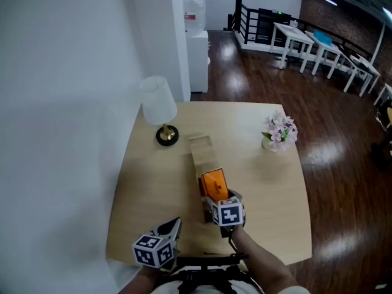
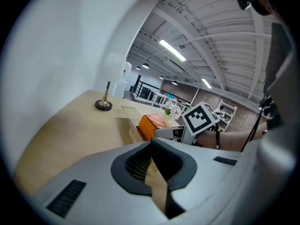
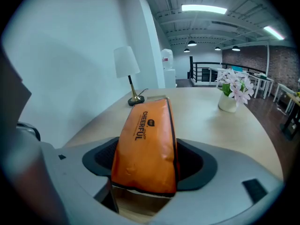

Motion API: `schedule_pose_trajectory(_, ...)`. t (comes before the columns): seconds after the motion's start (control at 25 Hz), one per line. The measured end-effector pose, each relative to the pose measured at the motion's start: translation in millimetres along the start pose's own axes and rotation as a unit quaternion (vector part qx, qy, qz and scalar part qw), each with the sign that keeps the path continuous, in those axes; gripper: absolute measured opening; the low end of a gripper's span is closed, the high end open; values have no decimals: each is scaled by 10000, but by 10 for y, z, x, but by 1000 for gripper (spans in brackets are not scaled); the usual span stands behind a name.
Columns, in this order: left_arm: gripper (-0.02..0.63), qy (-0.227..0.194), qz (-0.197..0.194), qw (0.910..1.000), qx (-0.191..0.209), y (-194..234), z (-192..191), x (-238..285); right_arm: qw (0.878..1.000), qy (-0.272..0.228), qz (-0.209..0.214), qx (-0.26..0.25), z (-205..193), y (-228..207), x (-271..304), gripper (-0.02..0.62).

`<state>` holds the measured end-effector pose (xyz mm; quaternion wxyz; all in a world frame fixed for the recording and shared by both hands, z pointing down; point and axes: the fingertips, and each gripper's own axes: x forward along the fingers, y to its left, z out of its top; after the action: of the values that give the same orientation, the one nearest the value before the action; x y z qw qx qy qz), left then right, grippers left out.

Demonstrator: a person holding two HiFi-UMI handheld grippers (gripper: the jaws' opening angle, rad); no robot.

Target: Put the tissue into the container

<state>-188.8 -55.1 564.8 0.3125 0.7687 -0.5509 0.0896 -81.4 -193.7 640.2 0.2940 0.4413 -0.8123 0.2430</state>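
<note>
Tissue pack (image 3: 146, 139), soft, pillow-shaped and wrapped in glossy, slightly dimpled orange plastic, is sitting clamped by its sides between the jaws of the right gripper (image 1: 219, 202), its long axis pointing straight out of the jaws toward the white-shaded lamp (image 1: 158, 100). It is hanging over the near end of the narrow, pale wooden container (image 1: 202, 149), which is lying lengthwise on the smooth wood-grain tabletop (image 1: 269, 188). The left gripper (image 2: 151, 149) is hovering nearby, its dark ribbed jaws pressing together on nothing.

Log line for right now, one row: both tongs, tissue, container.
left tongs: shut, empty | right tongs: shut on orange tissue pack | wooden container: on table, pack at its near end
</note>
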Motion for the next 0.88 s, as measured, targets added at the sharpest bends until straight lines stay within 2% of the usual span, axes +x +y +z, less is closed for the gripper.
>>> schedule_pose_trajectory(0.16, -2, 31, -29, 10000, -27, 21, -29, 25, 9997, 22, 85, -234, -20, 142, 57, 374)
schedule_pose_trajectory(0.44, -3, 101, -101, 9999, -42, -12, -79, 62, 9997, 18, 7, -226, -43, 166, 69, 373)
schedule_pose_trajectory(0.64, -3, 133, -118, 9998, -25, -37, -81, 83, 9999, 77, -33, 99, -72, 93, 115, 373)
schedule_pose_trajectory(0.88, -2, 148, -135, 9998, -9, -62, -96, 94, 9979, 489, 63, 410, -300, 47, 295, 379)
